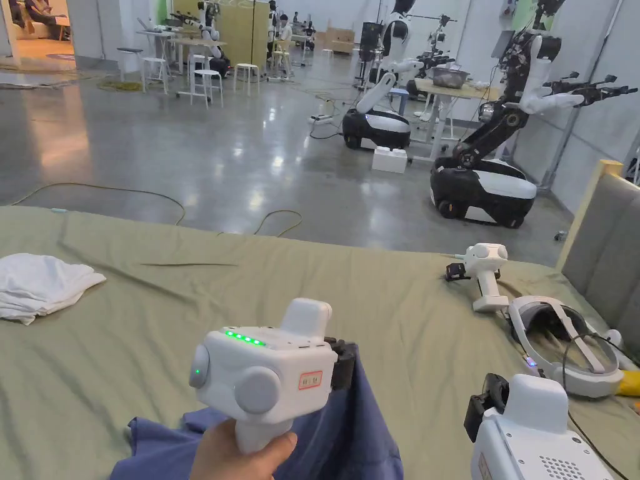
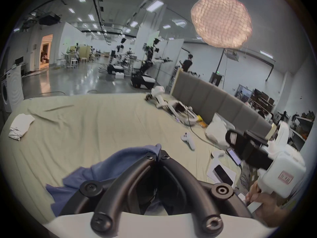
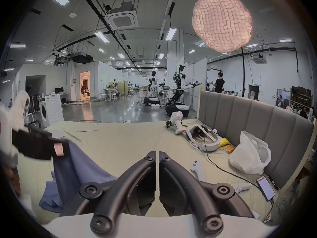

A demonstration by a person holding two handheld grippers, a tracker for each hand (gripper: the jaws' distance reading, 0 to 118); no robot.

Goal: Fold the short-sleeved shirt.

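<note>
Left hand-held gripper (image 2: 158,153): jaws closed on an edge of the blue shirt (image 1: 350,431), lifted above the bed (image 1: 400,312). Shirt: soft, light, hanging limp; probably best gripped at hem or shoulder seam. Right hand-held gripper (image 3: 157,154): jaws together, holding nothing.

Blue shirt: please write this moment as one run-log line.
left tongs: shut on blue shirt, lifting a corner | right tongs: shut, empty | bed: shirt unfolded
</note>
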